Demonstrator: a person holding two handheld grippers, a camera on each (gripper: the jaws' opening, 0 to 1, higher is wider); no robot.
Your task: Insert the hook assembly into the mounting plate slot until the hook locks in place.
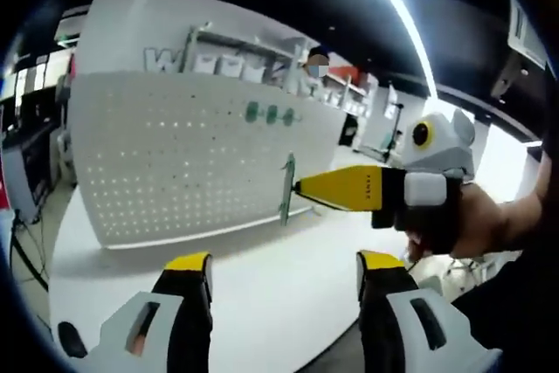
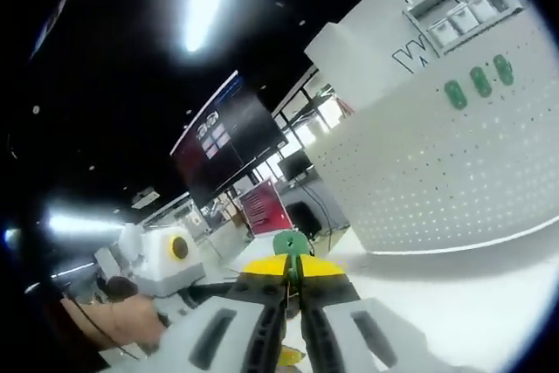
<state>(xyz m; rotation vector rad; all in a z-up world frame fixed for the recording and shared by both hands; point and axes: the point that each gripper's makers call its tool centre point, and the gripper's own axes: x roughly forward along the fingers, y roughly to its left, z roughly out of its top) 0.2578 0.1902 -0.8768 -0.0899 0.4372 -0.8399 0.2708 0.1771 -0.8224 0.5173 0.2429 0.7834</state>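
Left gripper view shows my left gripper [image 1: 284, 270] with fingers spread wide, holding nothing above the white tabletop [image 1: 262, 277]. My right gripper [image 2: 293, 275] is clenched on the green plastic hook assembly [image 2: 292, 246], held near the white perforated pegboard mounting plate [image 1: 201, 155].

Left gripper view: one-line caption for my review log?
Right gripper holds green hook assembly near white pegboard; left gripper open.

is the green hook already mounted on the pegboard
No, the right gripper holds the green hook in the air short of the pegboard.
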